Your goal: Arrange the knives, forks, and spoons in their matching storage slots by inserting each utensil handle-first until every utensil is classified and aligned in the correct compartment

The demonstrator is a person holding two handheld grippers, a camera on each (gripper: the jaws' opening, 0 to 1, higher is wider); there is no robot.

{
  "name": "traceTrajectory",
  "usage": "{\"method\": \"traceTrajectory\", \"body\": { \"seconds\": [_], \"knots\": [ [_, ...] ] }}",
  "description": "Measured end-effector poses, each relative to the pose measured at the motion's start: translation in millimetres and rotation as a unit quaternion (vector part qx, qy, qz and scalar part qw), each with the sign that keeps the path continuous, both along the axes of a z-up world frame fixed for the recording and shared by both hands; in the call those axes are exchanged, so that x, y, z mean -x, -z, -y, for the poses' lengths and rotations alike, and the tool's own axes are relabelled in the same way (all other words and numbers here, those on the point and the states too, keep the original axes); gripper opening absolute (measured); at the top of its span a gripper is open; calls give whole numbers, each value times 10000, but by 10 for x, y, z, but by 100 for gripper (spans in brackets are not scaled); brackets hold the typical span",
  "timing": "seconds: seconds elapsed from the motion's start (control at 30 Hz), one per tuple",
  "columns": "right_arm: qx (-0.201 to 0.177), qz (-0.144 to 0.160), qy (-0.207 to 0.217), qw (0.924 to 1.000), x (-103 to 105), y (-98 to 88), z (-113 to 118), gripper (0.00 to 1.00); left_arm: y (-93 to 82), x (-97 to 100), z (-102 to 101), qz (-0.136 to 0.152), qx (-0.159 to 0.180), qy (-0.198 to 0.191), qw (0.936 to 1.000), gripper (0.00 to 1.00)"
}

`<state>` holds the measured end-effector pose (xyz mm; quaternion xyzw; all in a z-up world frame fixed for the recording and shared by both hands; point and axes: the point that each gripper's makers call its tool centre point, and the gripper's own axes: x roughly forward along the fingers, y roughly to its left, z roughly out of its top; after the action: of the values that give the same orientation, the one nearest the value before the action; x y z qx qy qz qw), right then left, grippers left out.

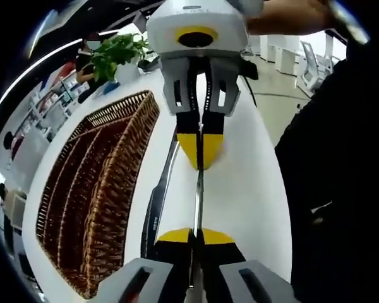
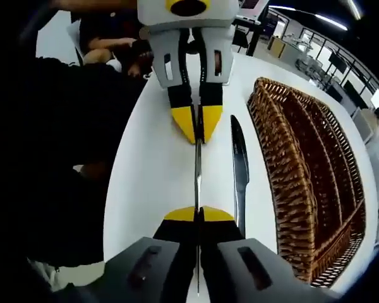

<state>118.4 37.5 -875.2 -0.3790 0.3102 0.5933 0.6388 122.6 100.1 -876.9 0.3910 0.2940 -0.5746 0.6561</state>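
You have one thin utensil point(image 2: 198, 170) pinched at both ends: its long axis runs straight from your right gripper point(image 2: 198, 218) to your left gripper point(image 2: 198, 126), which faces it head-on. Both grippers are clenched on it, yellow tips pressed together with the metal shaft bridging the gap between them. The same bridge shows in the left gripper view, where the shaft point(image 1: 199, 189) runs from the left gripper point(image 1: 198, 235) up to the right gripper point(image 1: 201, 150). Seen edge-on, it's hard to say whether it's a fork or a spoon; neither end is exposed.

Just beside it, lying flat on the white desk point(image 2: 151, 170), is a knife point(image 2: 239, 170), roughly parallel to the held utensil and between it and the wicker tray point(image 2: 303, 164). In the left gripper view the knife point(image 1: 159, 196) sits likewise between your grippers and the tray point(image 1: 95, 189).

The tray's long slots run roughly parallel to the utensil, so your move turns on this: one gripper probably has to let go so the other can carry the piece sideways, over the knife, into a slot. No utensils are visible in the slots that show. Beyond the tray there is a leafy plant point(image 1: 117, 52).
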Motion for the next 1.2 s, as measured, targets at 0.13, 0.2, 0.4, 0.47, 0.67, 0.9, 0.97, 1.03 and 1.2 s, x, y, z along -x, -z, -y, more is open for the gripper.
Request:
{"method": "traceTrajectory", "body": {
  "seconds": [0.13, 0.2, 0.4, 0.47, 0.67, 0.9, 0.97, 1.03, 1.2],
  "knots": [
    [-51, 37, -150, 9999, 54, -44, -34, 0, -9, -56, 4, -58, 241, -114, 9996, 12],
    [-96, 36, -117, 9999, 42, -68, -47, 0, -3, -56, 10, -30, 259, -98, 9996, 12],
    [-175, 70, -17, 9998, 10, -138, -65, 0, -22, -43, 28, 90, 201, 33, 9998, 12],
    [-187, 110, -74, 9997, 24, -177, -79, 0, -2, -73, -9, 265, 34, 133, 9996, 3],
    [-95, 333, -215, 9992, 22, -223, -78, 0, -87, 62, 13, 182, 133, 102, 9997, 2],
    [-250, 422, -165, 9987, 23, -310, -94, 0, -104, 11, -9, 296, 5, 22, 9996, 3],
    [-271, 474, -166, 9984, 18, -327, -100, 0, -115, -14, -11, 307, 38, -38, 9995, 3],
    [-292, 513, -157, 9981, 23, -356, -105, 0, -130, -23, -6, 351, 53, -51, 9994, 3],
    [-332, 589, -160, 9976, 26, -384, -100, 0, -184, 19, -5, 307, -2, 44, 9995, 1]
  ]
}}
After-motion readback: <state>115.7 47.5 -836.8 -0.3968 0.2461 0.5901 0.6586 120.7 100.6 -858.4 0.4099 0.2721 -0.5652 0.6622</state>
